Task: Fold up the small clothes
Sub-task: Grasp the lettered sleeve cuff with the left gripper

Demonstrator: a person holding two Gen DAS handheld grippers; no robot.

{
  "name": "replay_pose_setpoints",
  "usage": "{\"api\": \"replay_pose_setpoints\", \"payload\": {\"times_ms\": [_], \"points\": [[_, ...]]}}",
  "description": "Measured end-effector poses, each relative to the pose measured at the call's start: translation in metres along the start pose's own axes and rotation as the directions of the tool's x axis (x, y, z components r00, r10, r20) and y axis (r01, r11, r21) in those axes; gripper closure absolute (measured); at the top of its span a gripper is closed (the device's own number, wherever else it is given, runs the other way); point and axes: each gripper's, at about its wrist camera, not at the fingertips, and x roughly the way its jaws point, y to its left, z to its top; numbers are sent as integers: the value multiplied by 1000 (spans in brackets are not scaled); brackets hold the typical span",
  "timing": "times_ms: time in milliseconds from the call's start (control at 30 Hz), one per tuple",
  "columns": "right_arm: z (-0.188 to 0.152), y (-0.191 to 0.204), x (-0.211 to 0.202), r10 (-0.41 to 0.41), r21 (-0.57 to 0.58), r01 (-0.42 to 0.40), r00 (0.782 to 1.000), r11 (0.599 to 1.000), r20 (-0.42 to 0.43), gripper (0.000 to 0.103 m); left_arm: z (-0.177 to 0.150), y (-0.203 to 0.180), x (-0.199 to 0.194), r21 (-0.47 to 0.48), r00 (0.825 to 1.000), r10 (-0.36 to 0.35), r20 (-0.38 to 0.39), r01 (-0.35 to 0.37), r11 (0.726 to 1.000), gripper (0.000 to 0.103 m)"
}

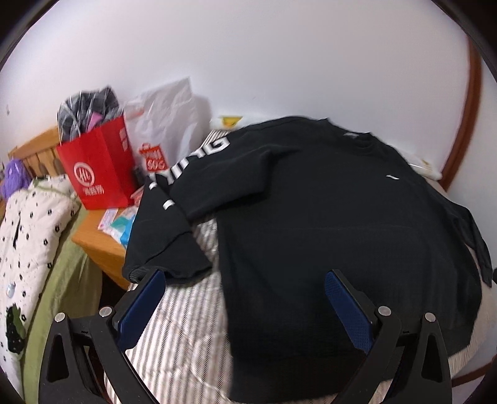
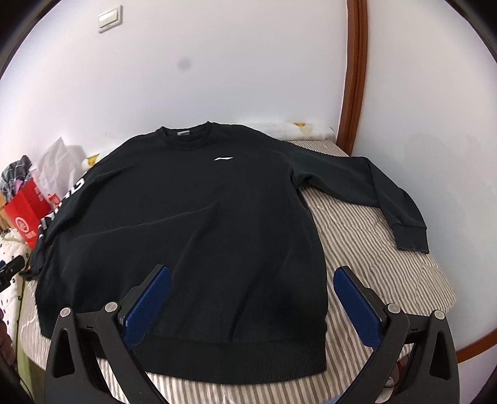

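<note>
Blue pads line both claws, and both claws are spread wide with nothing held between them. The left claw (image 1: 245,307) hangs just above the lower part of a black sweatshirt (image 1: 326,217) that lies flat on a striped bed (image 1: 186,326). Its left finger sits close to the cuff of one sleeve (image 1: 167,236), but I cannot tell if it touches. That sleeve has big white letters and is bent back toward the claw.

Only the left wrist view shows the things to the left of the claw well: a white spotted blanket (image 1: 34,230), a wooden nightstand (image 1: 96,245), a red paper bag (image 1: 99,167) standing on it, and a white plastic bag (image 1: 167,124) just behind the red one.

The right claw (image 2: 251,301) is over the bottom hem of the sweatshirt (image 2: 202,223), near its right corner. Its left finger is above the black cloth and its right finger is above bare striped bed (image 2: 372,248).

Only the right wrist view shows the whole front with its small white logo (image 2: 223,158), the other sleeve (image 2: 388,199) lying out to the right of the claw, a wall switch (image 2: 110,18), and a brown wooden frame (image 2: 354,77).
</note>
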Motion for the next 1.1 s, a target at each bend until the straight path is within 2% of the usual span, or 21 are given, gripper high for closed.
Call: {"api": "replay_pose_setpoints", "payload": {"times_ms": [67, 167, 233, 467, 500, 667, 767, 867, 967, 1033, 1100], "points": [[2, 0, 7, 13, -2, -13, 1000, 1000, 5, 0, 2, 11, 13, -14, 1000, 5, -17, -5, 1000, 10], [7, 1, 22, 29, 14, -29, 1000, 999, -4, 1, 8, 25, 39, -16, 997, 63, -42, -63, 998, 14], [9, 4, 31, 42, 8, -42, 999, 999, -11, 1, 12, 31, 50, -30, 996, 60, -62, -62, 998, 21], [17, 30, 55, 37, -84, -40, 999, 996, -34, 2, 25, 37, 85, -34, 991, 90, -102, -93, 995, 22], [18, 32, 58, 39, -88, -42, 998, 995, -40, 2, 27, 38, 91, -31, 990, 90, -109, -94, 995, 26], [26, 40, 78, 41, -76, -47, 995, 996, -87, 2, 32, 45, 113, -50, 986, 92, -137, -99, 994, 28], [29, 43, 86, 37, -72, -44, 994, 996, -102, 2, 31, 52, 124, -73, 983, 97, -157, -110, 991, 33], [32, 46, 92, 22, -84, -32, 994, 996, -110, 2, 30, 54, 127, -94, 984, 96, -151, -111, 989, 37], [34, 46, 96, 11, -88, -21, 993, 996, -115, 2, 31, 51, 129, -80, 981, 124, -148, -136, 987, 52], [35, 44, 98, 10, -82, -19, 993, 996, -119, 2, 29, 52, 130, -74, 976, 164, -146, -176, 982, 67], [35, 42, 100, 10, -78, -20, 992, 997, -123, 2, 29, 55, 129, -78, 975, 169, -142, -182, 980, 74]]}}
